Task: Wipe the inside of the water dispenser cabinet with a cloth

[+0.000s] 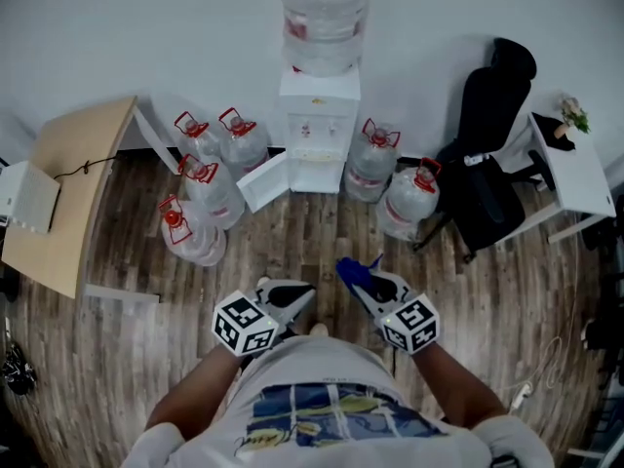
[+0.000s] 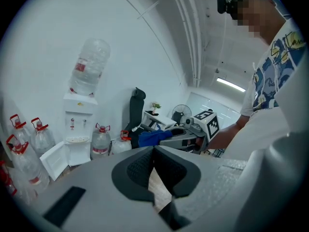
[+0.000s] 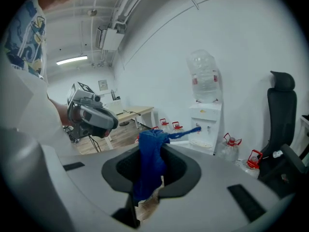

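Note:
The white water dispenser (image 1: 320, 135) stands against the far wall with a large bottle (image 1: 323, 13) on top. Its lower cabinet door (image 1: 263, 181) is swung open to the left. My right gripper (image 1: 357, 277) is shut on a blue cloth (image 1: 351, 271), held low over the wooden floor well short of the dispenser. The cloth (image 3: 150, 163) hangs between the jaws of my right gripper (image 3: 153, 149). My left gripper (image 1: 294, 296) is beside it, shut with nothing in it (image 2: 154, 153). From the left gripper view the dispenser (image 2: 77, 124) and its door (image 2: 54, 159) are far off.
Several water jugs (image 1: 200, 193) stand left of the dispenser, and two more (image 1: 392, 178) to its right. A black office chair (image 1: 487, 164) and a white table (image 1: 577, 172) are at the right, a wooden desk (image 1: 68, 193) at the left.

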Demonstrator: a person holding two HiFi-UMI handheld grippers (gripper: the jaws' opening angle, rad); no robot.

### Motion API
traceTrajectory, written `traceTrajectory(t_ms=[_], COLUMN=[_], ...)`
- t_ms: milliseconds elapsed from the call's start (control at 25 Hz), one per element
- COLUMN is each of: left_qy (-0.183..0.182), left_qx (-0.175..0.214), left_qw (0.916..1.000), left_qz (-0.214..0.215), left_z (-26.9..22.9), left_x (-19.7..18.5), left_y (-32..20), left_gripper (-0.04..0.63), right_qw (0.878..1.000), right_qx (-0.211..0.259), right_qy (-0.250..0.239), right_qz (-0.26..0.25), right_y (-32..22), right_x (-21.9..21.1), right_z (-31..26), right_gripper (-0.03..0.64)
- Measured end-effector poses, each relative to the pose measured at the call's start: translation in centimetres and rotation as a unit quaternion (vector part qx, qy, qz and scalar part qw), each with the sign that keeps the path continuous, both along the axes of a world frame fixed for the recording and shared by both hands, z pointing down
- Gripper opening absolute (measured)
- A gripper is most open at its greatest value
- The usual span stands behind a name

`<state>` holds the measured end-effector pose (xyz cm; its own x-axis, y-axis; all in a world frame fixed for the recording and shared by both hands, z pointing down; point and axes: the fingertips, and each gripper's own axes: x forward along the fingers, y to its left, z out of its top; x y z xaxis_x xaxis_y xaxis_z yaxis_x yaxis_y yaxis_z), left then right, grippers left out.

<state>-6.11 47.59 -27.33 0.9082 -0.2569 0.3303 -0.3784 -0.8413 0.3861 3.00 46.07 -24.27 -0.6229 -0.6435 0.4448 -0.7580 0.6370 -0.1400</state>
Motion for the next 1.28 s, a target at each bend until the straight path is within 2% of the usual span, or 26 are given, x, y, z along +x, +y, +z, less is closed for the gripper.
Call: traceTrajectory(t_ms=[360,600,920,1080,1280], left_qy=[-0.010,-0.014,-0.023,-0.012,0.007], left_qx=[0.008,-0.002,0.003,0.007,0.004], left_qw=[0.9999,0.9999,0.9990,0.9988,0.9993], left_qz=[-0.002,-0.005,0.037,0.046,0.037], left_z=[0.0,-0.4,0.0,-1.1,-2.7], left_x=[-0.5,-1.1,-1.9,-4.1,-9.7], left_y=[2.5,3.3,3.7,4.1,4.8], left_gripper=[0.003,0.003,0.003,0.003,0.003], right_qw=[1.000,1.000,0.999,0.999,0.999], right_qx=[0.016,0.005,0.006,0.008,0.017], right_qy=[-0.006,-0.017,-0.019,-0.027,-0.027], right_qz=[-0.006,0.004,0.033,0.045,0.043], right_y=[2.8,3.9,4.8,5.2,5.8], right_x=[-0.2,-0.5,-2.0,-4.4,-10.1], right_z=[-0.9,-0.8,-0.5,-0.9,-1.6], right_gripper=[0.074,0.074,0.072,0.072,0.072])
